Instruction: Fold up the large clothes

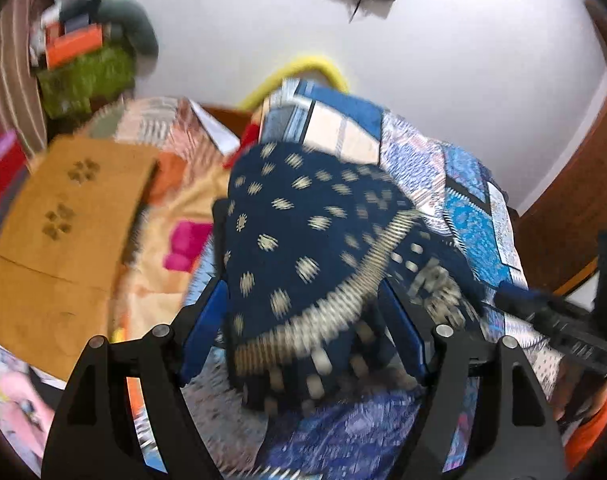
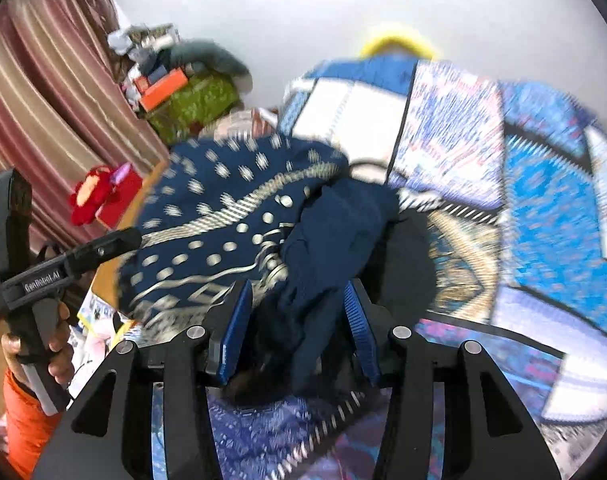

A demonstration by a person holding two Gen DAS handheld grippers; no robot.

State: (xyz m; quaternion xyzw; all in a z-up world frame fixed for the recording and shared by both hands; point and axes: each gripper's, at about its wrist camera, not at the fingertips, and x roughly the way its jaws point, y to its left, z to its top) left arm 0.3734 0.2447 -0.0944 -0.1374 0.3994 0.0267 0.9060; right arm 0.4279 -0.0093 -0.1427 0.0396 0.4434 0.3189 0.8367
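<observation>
A large navy garment (image 1: 303, 240) with cream dots and striped borders is bunched and lifted over the blue patchwork bedspread (image 1: 471, 200). My left gripper (image 1: 303, 316) has its blue pads either side of the cloth, and the fabric drapes between and over them. In the right wrist view the same garment (image 2: 231, 216) hangs in a heap, and my right gripper (image 2: 299, 320) holds a plain navy fold between its pads. The left gripper's body (image 2: 67, 264) shows at the left of that view, held by a hand. Both views are motion-blurred.
A folded mustard cloth (image 1: 63, 232) lies on the bed at left, with a pink item (image 1: 183, 244) beside it. A cluttered pile with a green cloth (image 1: 87, 76) stands by the striped curtain (image 2: 43, 92). A red box (image 2: 111, 196) is at left. The white wall (image 1: 423, 52) is behind.
</observation>
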